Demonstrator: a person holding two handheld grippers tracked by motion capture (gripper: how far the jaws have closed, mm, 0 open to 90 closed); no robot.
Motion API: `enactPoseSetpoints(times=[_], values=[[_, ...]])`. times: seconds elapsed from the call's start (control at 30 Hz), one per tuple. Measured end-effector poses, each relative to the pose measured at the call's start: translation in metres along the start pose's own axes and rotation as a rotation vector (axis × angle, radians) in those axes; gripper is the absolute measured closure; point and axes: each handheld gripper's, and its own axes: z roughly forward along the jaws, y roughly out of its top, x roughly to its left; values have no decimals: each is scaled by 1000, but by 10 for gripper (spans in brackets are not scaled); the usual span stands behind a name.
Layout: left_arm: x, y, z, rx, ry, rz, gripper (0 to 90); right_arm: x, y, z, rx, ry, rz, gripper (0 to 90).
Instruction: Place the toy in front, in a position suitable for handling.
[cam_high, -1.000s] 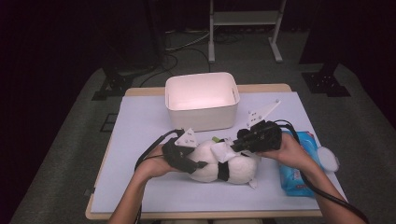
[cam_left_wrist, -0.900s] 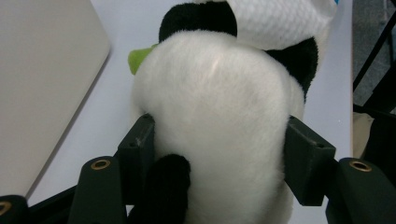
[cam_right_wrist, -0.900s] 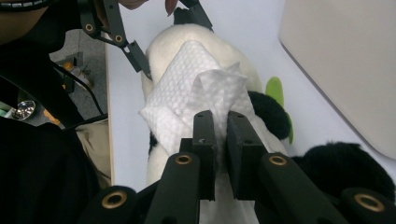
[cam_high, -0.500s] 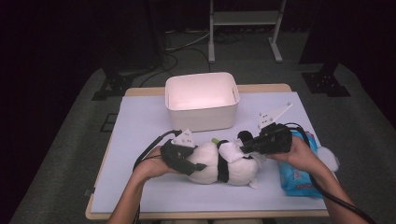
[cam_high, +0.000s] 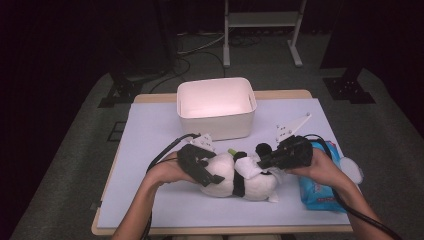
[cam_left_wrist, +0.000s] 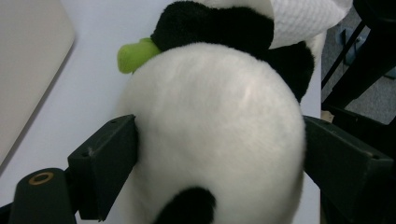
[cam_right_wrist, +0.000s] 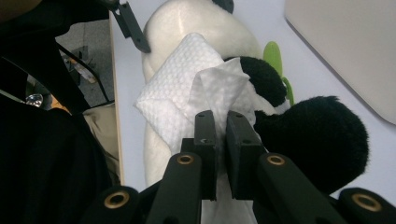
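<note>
A black-and-white plush panda (cam_high: 250, 185) lies on its side at the middle front of the table, with a green leaf (cam_high: 231, 150) at its mouth. My left gripper (cam_high: 212, 167) straddles its white rear body (cam_left_wrist: 215, 102). Its jaws have just been opening and now stand wide, with the fur only brushing the pads (cam_left_wrist: 112, 158). My right gripper (cam_high: 263, 159) is shut on a white wet wipe (cam_right_wrist: 187, 79), which lies draped over the panda's head and shoulder (cam_right_wrist: 187, 23) beside a black ear (cam_right_wrist: 317, 135). The same wipe (cam_left_wrist: 299, 18) shows past the panda's body in the left gripper view.
An empty white bin (cam_high: 215, 125) stands behind the panda at the table's middle back. A blue pack of wipes (cam_high: 315, 192) lies at the front right, under my right hand. A pale cover (cam_high: 150, 130) spreads over the table; the front edge runs close below the panda.
The left gripper's jaws have spread wider around the panda's body. The right gripper, still holding the wipe, has shifted slightly to the right over the panda's head.
</note>
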Motion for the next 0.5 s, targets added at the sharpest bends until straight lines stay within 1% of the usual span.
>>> enactPoseSetpoints(times=[0.03, 0.07, 0.1, 0.17, 0.2, 0.27, 0.37, 0.43, 0.5], values=[[-1, 0, 2, 0, 8, 6, 133, 0, 0, 0, -1, 0, -1, 829], [-1, 0, 2, 5, 19, 26, 157, 0, 1, 0, -1, -4, -4, 828], [-1, 0, 1, 5, 31, 46, 213, 0, 1, 1, -3, -5, -1, 828], [-3, -1, -1, -8, 59, 63, 333, -1, 2, 0, -16, -13, 3, 828], [-3, -1, -2, -13, 76, 64, 371, -3, 2, -1, -26, -18, 9, 828], [-3, -1, -3, -23, 106, 66, 407, -5, 4, -2, -39, -20, 14, 828], [-3, -1, -6, -42, 140, 81, 441, -7, 8, -3, -44, -24, 19, 828], [-3, 1, -7, -48, 154, 94, 447, -8, 10, -4, -42, -29, 20, 828], [-4, 3, -9, -48, 185, 106, 451, -8, 13, -4, -44, -34, 21, 828]])
